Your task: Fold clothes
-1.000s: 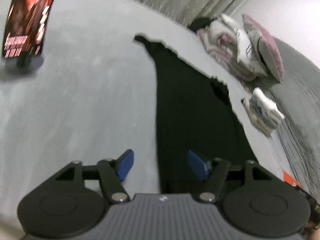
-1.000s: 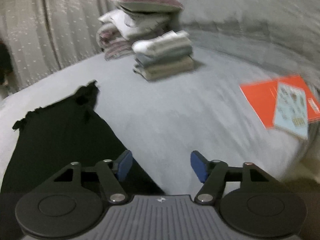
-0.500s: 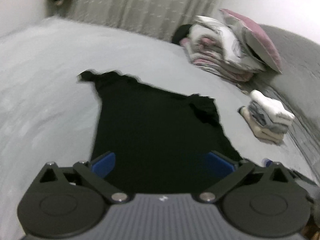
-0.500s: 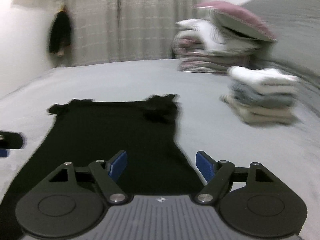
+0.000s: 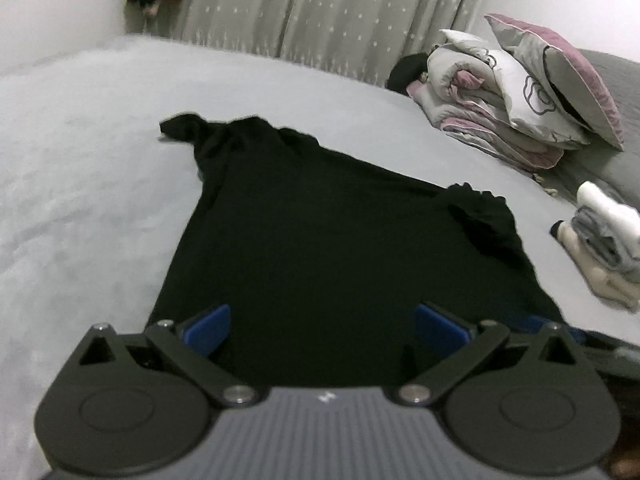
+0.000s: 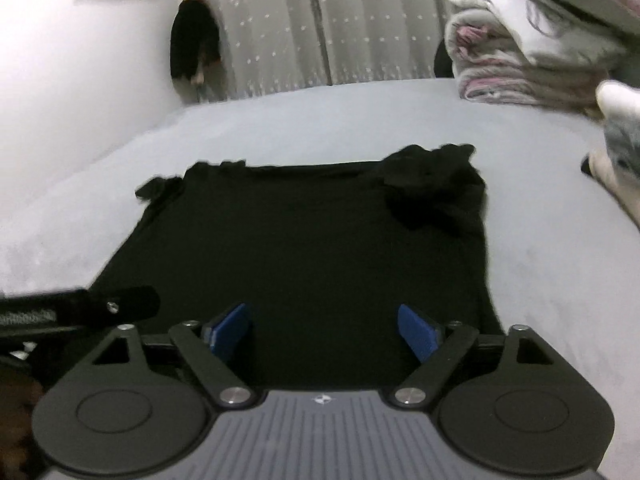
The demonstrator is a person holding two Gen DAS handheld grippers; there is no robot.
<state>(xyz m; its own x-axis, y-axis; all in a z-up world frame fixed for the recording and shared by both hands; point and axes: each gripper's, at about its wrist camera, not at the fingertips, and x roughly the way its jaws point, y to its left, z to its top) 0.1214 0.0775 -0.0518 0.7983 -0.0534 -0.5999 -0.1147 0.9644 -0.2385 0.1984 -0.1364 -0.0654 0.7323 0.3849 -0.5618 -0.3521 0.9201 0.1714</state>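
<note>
Shirt (image 5: 340, 240), black, lies spread flat on the grey bed (image 5: 80, 160), hem nearest both claws, so the left gripper (image 5: 324, 326) and right gripper (image 6: 324, 328), jaws just widened and empty, can presumably each take a hem corner.

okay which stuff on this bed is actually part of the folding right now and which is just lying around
Part of the job:
- black short-sleeved shirt spread flat on the grey bed
- left gripper, open
- right gripper, open

Just lying about:
- small stack of folded pale clothes
- pile of pink-and-white bedding
- patterned grey curtain
</note>
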